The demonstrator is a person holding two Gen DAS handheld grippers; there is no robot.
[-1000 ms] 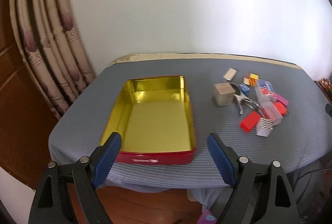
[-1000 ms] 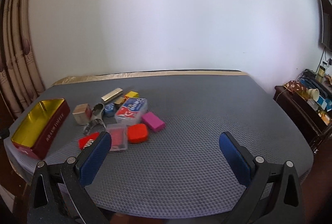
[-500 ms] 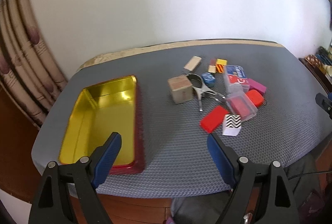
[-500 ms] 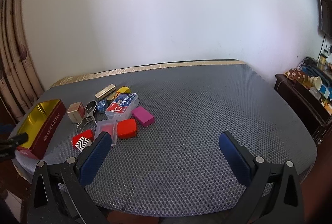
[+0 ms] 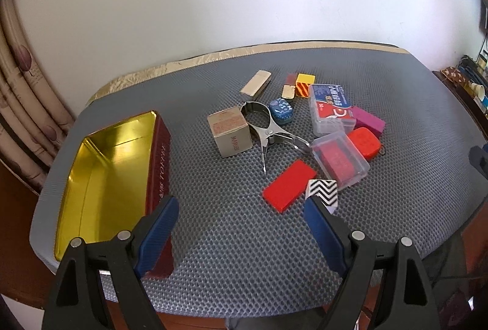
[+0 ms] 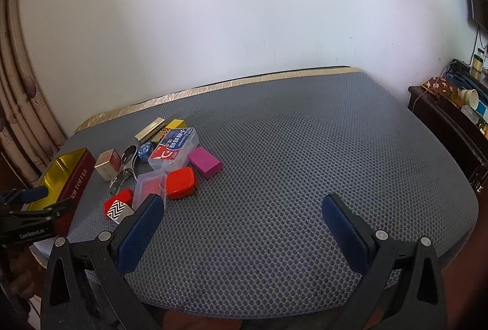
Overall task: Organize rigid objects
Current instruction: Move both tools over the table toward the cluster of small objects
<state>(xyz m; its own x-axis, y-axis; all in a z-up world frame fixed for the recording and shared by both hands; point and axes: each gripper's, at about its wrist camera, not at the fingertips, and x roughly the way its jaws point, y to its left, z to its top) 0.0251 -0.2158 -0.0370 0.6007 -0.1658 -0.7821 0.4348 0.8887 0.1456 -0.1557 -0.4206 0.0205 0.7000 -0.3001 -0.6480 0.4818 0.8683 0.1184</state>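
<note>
An open red tin [image 5: 158, 153] with a gold inside [image 6: 76, 174] lies at the table's left end. To its right lies a heap of small things: a cardboard cube [image 5: 230, 134], metal tongs [image 5: 268, 131], a flat red block [image 5: 288, 185], a zigzag-patterned box [image 5: 323, 194], clear plastic cases [image 5: 340, 162], an orange-red case [image 6: 180, 182] and a magenta block [image 6: 204, 162]. My left gripper [image 5: 241, 226] hovers open over the near edge, between tin and heap. My right gripper [image 6: 241, 223] is open above bare mat, right of the heap. Both hold nothing.
A grey honeycomb mat [image 6: 289, 146] covers the table, with wide bare room on its right half. A white wall stands behind. Curtains [image 5: 21, 79] hang at the left. A dark side cabinet [image 6: 448, 122] with clutter stands at the right.
The left gripper has swung right, from above the tin toward the heap. The right gripper has drifted slightly, with the heap now nearer its left finger. Both stayed open.
</note>
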